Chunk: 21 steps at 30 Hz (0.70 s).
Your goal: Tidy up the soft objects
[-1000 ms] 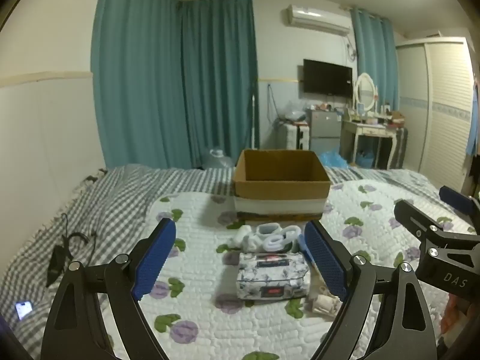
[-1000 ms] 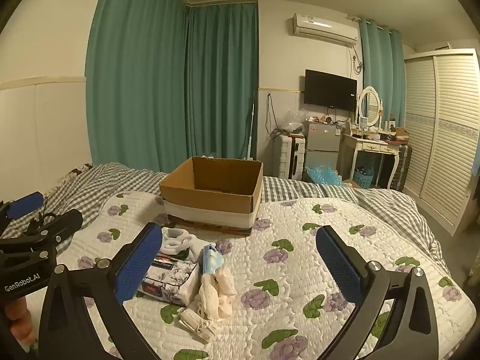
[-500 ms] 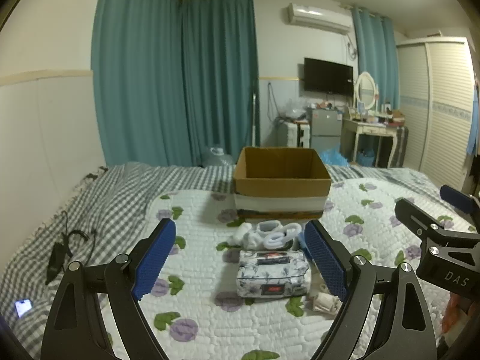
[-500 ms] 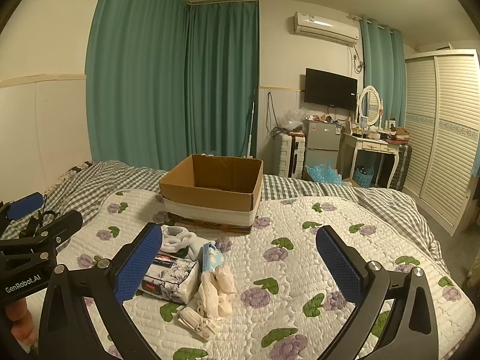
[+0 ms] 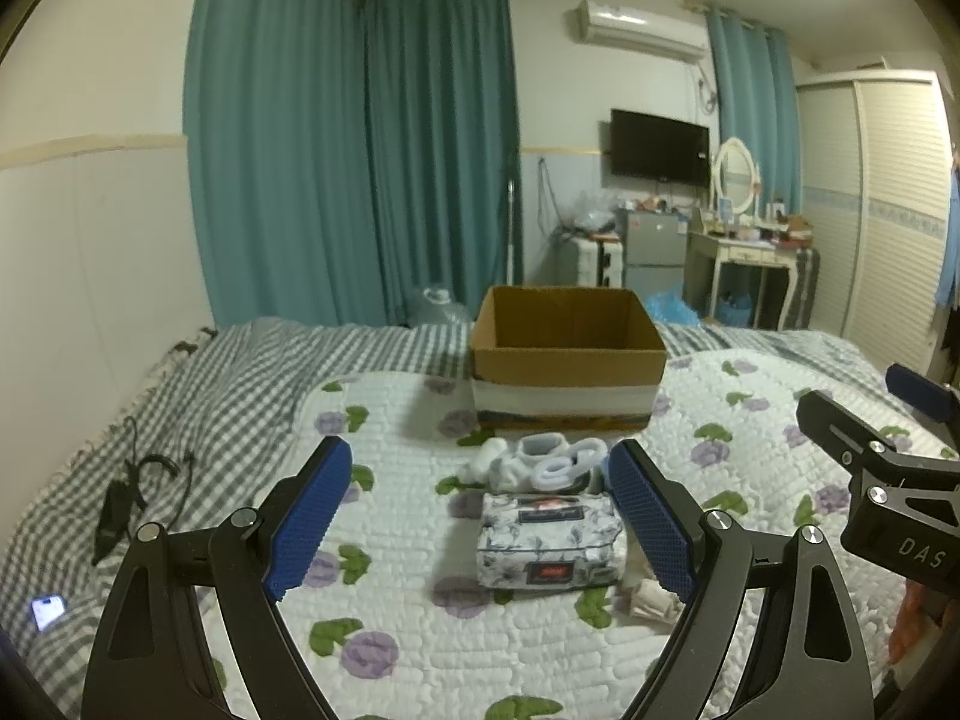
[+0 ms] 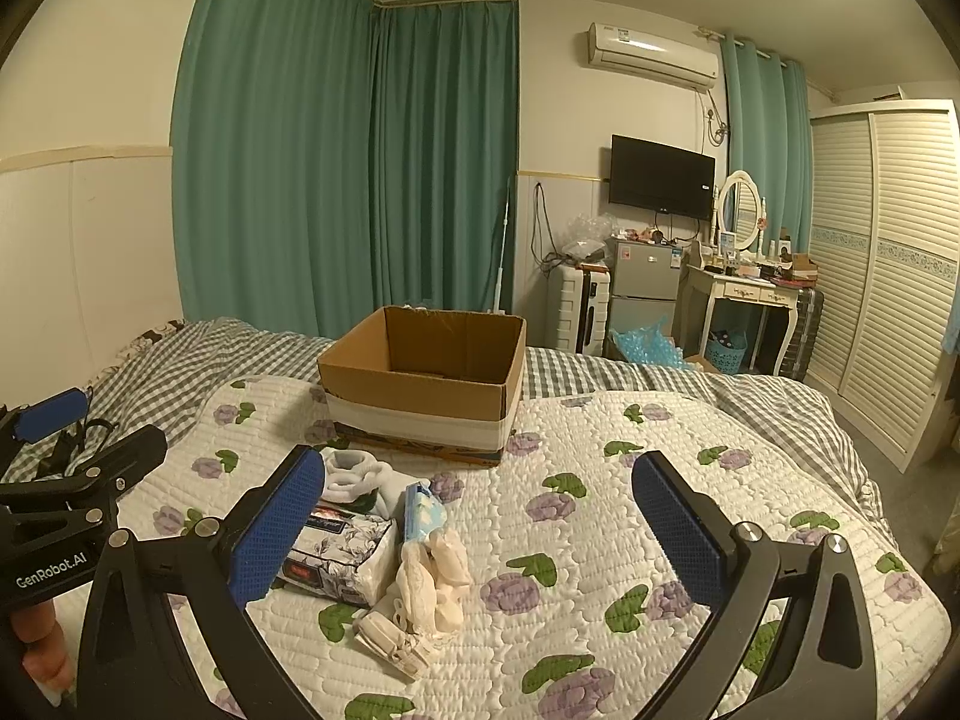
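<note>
You see an open, empty cardboard box (image 6: 423,381) upright on the quilt. Just before it lie white rolled socks (image 5: 540,463), a floral tissue pack (image 5: 549,540) lying flat, a blue packet (image 6: 423,510) and cream lace cloths (image 6: 429,576), bunched together.

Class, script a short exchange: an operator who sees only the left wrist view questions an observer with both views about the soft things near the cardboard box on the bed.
Operator: A finger of my hand-held gripper hides whatever lies right of the floral tissue pack. What is there?
Observer: A small blue packet stands on edge right beside that pack.
Operator: I see only the inner walls of the cardboard box. Anything inside?
Observer: In the right wrist view, the strip of its floor that shows looks bare; the near part is hidden by the front wall.
</note>
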{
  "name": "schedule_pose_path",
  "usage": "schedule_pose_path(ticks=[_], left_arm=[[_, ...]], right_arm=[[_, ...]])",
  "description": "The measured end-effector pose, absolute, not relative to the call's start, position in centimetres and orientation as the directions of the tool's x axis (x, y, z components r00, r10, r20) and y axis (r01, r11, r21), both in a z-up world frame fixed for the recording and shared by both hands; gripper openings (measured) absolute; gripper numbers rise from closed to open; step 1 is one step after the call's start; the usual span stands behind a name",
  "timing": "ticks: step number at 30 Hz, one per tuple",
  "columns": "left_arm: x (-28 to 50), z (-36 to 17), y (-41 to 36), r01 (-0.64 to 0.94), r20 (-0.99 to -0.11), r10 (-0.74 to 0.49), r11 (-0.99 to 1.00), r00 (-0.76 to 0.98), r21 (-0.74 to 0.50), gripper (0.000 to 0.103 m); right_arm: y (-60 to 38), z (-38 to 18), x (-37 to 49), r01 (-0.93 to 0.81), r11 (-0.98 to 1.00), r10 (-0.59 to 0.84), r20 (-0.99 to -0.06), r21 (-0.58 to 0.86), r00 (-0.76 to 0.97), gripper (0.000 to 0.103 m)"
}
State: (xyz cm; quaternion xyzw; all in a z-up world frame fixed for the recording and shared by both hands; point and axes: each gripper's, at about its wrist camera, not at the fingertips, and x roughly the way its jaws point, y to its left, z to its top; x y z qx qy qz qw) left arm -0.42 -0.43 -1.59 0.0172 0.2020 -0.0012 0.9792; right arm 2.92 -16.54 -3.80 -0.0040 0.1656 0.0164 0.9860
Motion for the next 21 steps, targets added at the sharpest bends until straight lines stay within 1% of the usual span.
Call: schedule_pose_path(ticks=[9, 13, 21], left_arm=[[-0.4, -1.4, -0.4, 0.011, -0.396, 0.002, 0.999, 0.918, 0.031, 0.089], [-0.1, -1.3, -0.2, 0.012, -0.401, 0.001, 0.999, 0.916, 0.030, 0.089], [-0.1, -1.2, -0.2, 0.013, -0.401, 0.000, 0.999, 0.916, 0.030, 0.089]], right_arm=[[-16.5, -3.4, 3.2, -0.035, 0.999, 0.032, -0.330, -0.003, 0.944, 0.103], [-16.5, -4.5, 2.6, -0.035, 0.999, 0.031, -0.330, -0.005, 0.944, 0.103], [-16.5, -4.2, 2.8, -0.035, 0.999, 0.031, -0.332, -0.006, 0.943, 0.103]])
